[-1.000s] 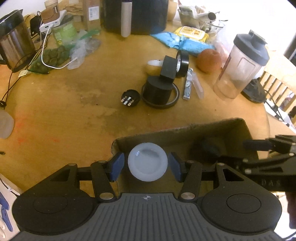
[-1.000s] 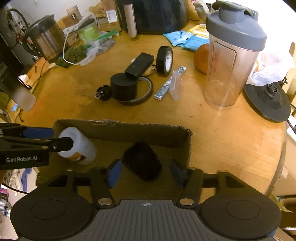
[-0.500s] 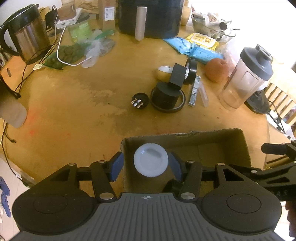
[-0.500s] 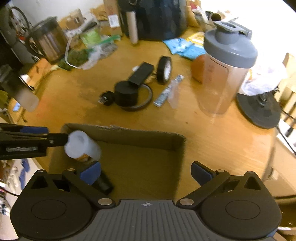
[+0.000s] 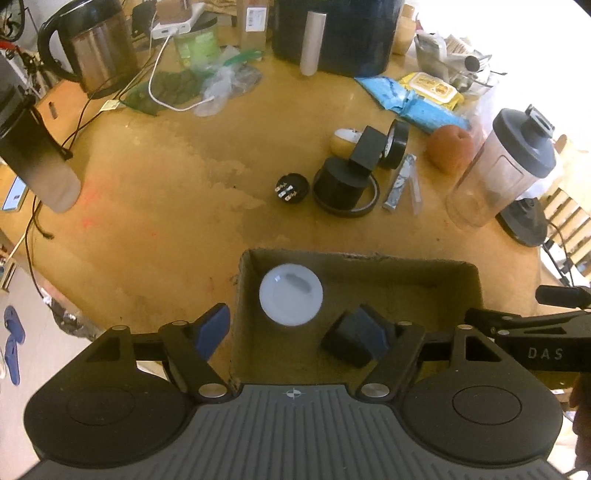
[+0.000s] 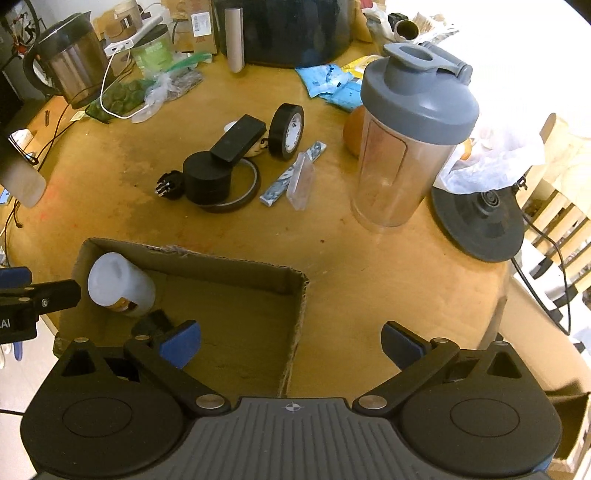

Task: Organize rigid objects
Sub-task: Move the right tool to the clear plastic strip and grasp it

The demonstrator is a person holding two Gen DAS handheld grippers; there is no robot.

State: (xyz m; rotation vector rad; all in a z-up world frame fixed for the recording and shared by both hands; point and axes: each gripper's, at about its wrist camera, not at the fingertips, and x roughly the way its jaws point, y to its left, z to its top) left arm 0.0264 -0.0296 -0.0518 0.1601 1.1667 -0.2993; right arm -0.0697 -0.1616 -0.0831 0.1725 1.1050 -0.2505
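An open cardboard box [image 5: 369, 258] sits at the table's near edge. A white-capped bottle [image 5: 291, 293] stands in its left corner, with a black object [image 5: 347, 341] lying beside it. Both also show in the right wrist view: the bottle [image 6: 118, 284] and the black object [image 6: 153, 321] in the box [image 6: 236, 266]. My left gripper [image 5: 295, 328] is open above the box, empty. My right gripper [image 6: 291, 341] is open and empty over the box's right wall. On the table lie a black cylinder [image 6: 207, 179], a black block [image 6: 238, 138], a tape roll [image 6: 286, 131] and a black plug [image 6: 168, 184].
A shaker bottle [image 6: 410, 136] stands at the right, with a kettle base [image 6: 480, 218] beyond it. A steel kettle [image 5: 99, 48], cables, bags and a black appliance [image 5: 332, 33] line the back. An orange fruit [image 5: 448, 147] lies near the shaker.
My left gripper has opened and let go of the white bottle, which now stands in the box. My right gripper dropped the black object into the box, opened wide and shifted right.
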